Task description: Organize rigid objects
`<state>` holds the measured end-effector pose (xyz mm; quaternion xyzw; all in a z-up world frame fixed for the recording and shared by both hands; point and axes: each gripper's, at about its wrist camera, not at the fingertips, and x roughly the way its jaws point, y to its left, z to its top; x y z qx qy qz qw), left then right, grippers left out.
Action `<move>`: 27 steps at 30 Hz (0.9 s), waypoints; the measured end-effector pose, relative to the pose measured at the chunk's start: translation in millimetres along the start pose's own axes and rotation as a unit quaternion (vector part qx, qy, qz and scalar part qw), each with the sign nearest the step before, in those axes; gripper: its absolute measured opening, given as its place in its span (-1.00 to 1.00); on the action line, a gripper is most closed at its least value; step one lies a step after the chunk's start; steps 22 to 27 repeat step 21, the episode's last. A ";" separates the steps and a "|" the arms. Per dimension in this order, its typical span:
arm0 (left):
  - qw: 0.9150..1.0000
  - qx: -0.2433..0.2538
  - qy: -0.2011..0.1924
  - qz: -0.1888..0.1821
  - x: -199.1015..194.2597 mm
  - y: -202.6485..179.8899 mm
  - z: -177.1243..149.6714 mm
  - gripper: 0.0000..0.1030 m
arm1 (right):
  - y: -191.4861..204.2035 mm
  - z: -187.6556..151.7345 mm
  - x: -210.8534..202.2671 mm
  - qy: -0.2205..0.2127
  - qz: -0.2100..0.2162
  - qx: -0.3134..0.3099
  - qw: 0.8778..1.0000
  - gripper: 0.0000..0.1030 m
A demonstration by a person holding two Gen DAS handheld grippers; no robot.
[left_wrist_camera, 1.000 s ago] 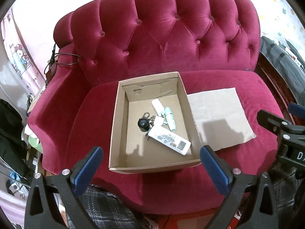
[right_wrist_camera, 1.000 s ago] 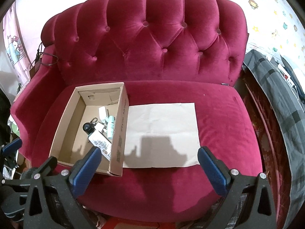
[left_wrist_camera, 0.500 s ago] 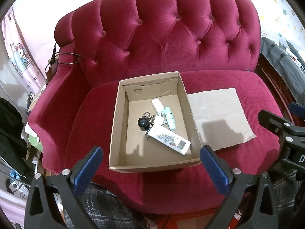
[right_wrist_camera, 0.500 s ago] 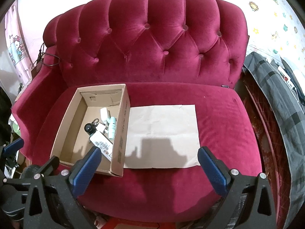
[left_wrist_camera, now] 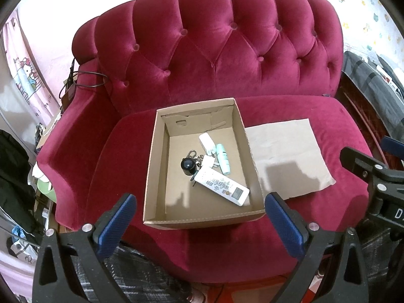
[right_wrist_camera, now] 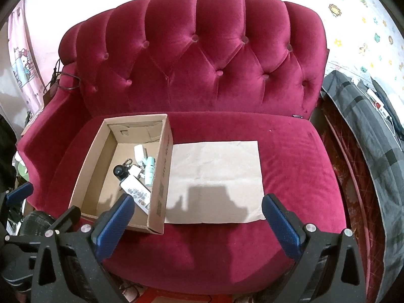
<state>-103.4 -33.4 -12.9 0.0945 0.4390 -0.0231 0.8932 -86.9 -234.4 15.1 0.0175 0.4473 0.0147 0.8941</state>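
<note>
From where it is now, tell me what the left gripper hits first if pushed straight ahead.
Most likely the cardboard box: the open left gripper points at its near wall, with the remote on the floor just beyond. Depth is unclear, so it may clear the rim and land inside.

The left tongs point(left_wrist_camera: 200, 223) are spread wide, the 2 blue-padded fingers point(left_wrist_camera: 115, 224) far apart with nothing between them. The right tongs point(right_wrist_camera: 198, 223) stand the same way, wide apart and empty, blue pads point(right_wrist_camera: 281, 223) facing inward. Both are held level and side by side, the left tongs' black frame showing at the right view's lower left edge
</note>
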 end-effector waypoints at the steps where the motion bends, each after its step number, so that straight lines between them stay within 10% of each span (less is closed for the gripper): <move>1: 1.000 0.000 -0.001 0.000 -0.3 -0.3 -0.1 1.00 | -0.1 -0.1 -0.6 0.000 0.000 -0.001 1.000 1.00; 27: 1.000 0.005 0.000 -0.008 3.9 -4.5 6.0 1.00 | 10.6 6.4 0.6 -0.002 -0.008 -0.010 1.000 1.00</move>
